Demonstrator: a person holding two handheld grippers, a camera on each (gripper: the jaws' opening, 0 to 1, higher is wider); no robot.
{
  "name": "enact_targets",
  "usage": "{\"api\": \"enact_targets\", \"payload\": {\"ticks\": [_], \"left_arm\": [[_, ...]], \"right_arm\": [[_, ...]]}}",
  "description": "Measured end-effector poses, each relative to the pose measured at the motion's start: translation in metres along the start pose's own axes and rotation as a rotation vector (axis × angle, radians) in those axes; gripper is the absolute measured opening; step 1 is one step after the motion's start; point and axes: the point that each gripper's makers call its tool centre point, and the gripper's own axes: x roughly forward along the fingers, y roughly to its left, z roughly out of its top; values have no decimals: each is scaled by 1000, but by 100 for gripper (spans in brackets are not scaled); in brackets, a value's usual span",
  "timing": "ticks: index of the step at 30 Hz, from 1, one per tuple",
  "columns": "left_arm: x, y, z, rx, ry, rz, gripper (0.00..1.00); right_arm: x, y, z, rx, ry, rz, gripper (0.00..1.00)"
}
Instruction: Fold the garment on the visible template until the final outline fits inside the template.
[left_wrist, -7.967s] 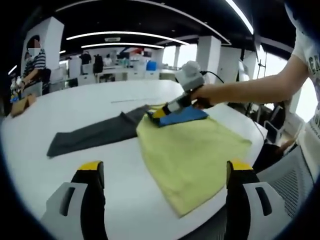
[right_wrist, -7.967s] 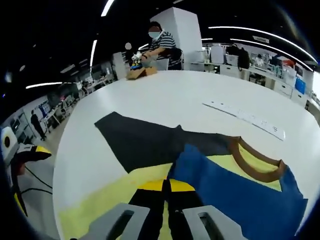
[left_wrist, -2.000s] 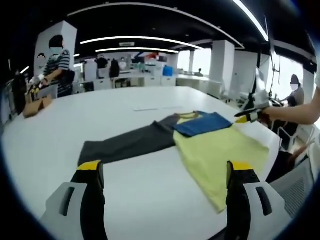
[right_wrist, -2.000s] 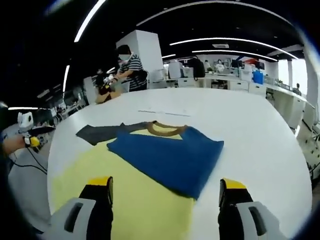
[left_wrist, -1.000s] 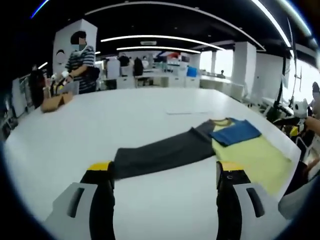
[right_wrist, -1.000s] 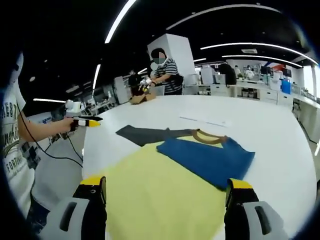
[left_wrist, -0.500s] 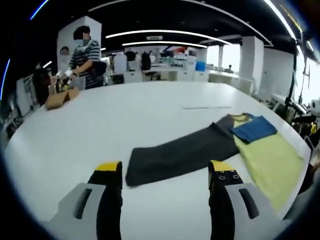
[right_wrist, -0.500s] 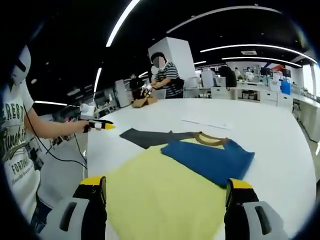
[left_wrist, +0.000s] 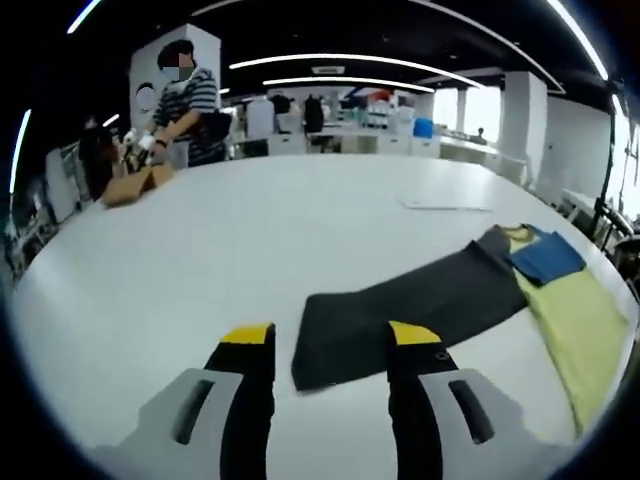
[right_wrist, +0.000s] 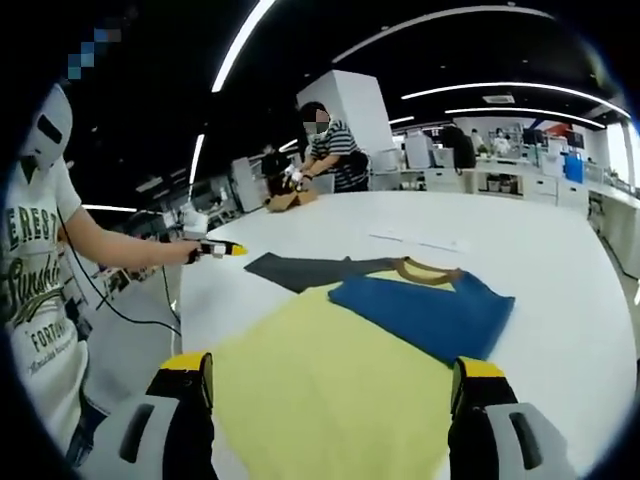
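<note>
Hovering near the garment's (left_wrist: 560, 300) grey sleeve (left_wrist: 400, 310) end, your left gripper (left_wrist: 325, 345) gapes; your right gripper (right_wrist: 330, 375) stands released over its yellow body

Open-plan office or lab floor: long ceiling light strips (left_wrist: 350, 62), white pillars (right_wrist: 350, 105), rows of desks (right_wrist: 505, 178) at the back, a large white table (left_wrist: 250, 230), a person (left_wrist: 185, 100) working at its far edge.
</note>
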Motion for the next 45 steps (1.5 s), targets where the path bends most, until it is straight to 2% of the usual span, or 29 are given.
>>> {"api": "enact_targets", "payload": {"ticks": [5, 9, 14, 20, 23, 27, 31, 36, 41, 45], "left_arm": [[6, 3, -7, -13, 20, 3, 34], [12, 5, -22, -5, 85, 14, 32], [18, 11, -34, -10, 122, 42, 27], [24, 12, -38, -34, 128, 36, 21], [25, 12, -42, -41, 140, 29, 13], [26, 10, -47, -49, 152, 19, 8], [26, 10, -46, -87, 142, 14, 7], [23, 10, -47, -97, 149, 15, 1], [14, 7, -43, -116, 131, 19, 1], [8, 5, -45, -128, 137, 17, 1]], "right_arm": [[0, 6, 7, -19, -15, 14, 99], [1, 10, 11, -31, -22, 28, 99], [1, 9, 13, -15, -36, 19, 99], [-2, 5, 6, 3, -23, 1, 98], [-2, 6, 6, 1, -22, -3, 98], [-3, 6, 8, 3, -27, -6, 99], [-4, 5, 8, 5, -29, -12, 98], [-4, 5, 6, 5, -26, -18, 98], [-4, 5, 3, -13, -6, -23, 97], [-5, 7, 3, -11, -12, -20, 97]]}}
